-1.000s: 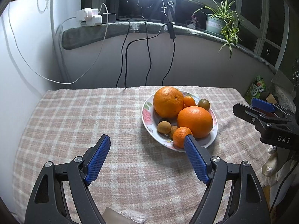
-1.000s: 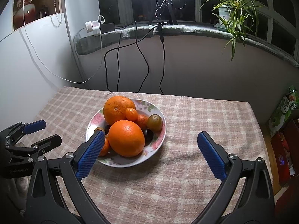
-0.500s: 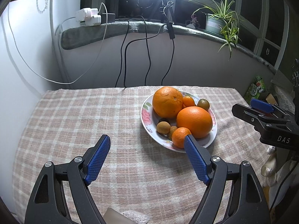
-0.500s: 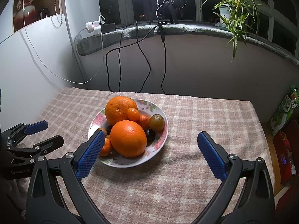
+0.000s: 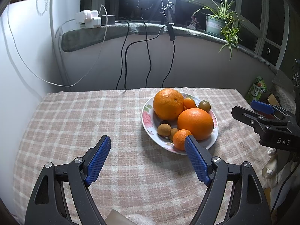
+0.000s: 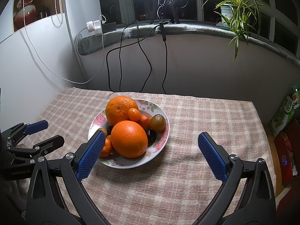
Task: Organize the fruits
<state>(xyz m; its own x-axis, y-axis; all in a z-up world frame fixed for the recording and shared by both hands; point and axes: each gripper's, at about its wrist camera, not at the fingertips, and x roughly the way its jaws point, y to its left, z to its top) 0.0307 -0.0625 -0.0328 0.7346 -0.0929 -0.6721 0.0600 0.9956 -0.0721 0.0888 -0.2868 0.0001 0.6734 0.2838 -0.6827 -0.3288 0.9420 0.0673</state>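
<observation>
Fruits [image 6: 129, 138] heaped on plate [image 6: 161, 146], dark plum [image 6: 151, 134] clear only from right wrist

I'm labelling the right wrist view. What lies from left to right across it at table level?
Left gripper → plate of fruit → bare checked cloth → green packet off the table's edge.

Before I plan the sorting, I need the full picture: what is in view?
large oranges: two, orange, on the plate
small citrus: at least three, orange, between and beside them
greenish fruit: one, plate's far right
brown round fruits: at least two, plate's left
dark fruits: about two, half hidden
plate: one, white, floral, on the cloth
tablecloth: one, pink-beige check
potted plant: one, green, windowsill
cables: several, black and white, wall
left gripper: open, empty
right gripper: open, empty
</observation>
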